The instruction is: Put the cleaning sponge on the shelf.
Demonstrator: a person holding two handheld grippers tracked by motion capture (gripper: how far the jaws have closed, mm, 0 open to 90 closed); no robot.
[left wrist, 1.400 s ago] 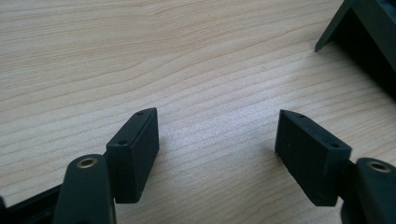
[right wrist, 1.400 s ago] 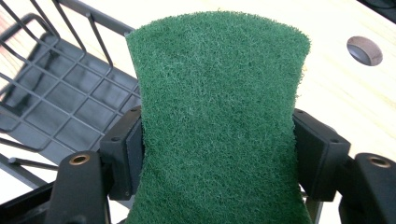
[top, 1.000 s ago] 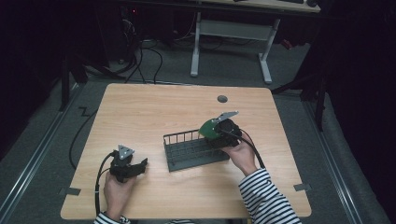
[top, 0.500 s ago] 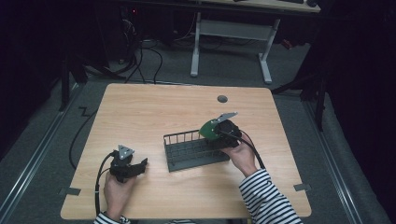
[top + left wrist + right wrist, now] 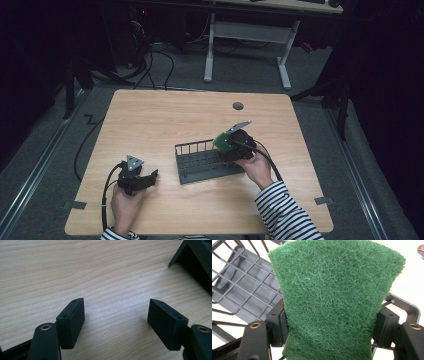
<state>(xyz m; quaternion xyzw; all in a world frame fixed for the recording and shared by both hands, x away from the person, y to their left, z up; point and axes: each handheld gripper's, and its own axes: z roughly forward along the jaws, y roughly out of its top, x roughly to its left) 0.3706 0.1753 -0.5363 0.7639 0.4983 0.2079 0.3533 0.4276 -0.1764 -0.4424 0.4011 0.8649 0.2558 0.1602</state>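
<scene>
Wooden table (image 5: 165, 120) — light grain, rounded corners, with a round grey cable port (image 5: 238, 106) near its far edge. On the grey floor beyond the far edge, a white-legged desk frame (image 5: 247, 37); black cables (image 5: 150, 60) lie beside it toward the far left. Grey tape tabs (image 5: 324, 201) mark the floor at the near corners.

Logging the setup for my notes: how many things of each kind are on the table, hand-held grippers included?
Hand-held grippers: 2, left and right
Green scouring pad: 1
Black wire rack: 1
Total: 4
</scene>
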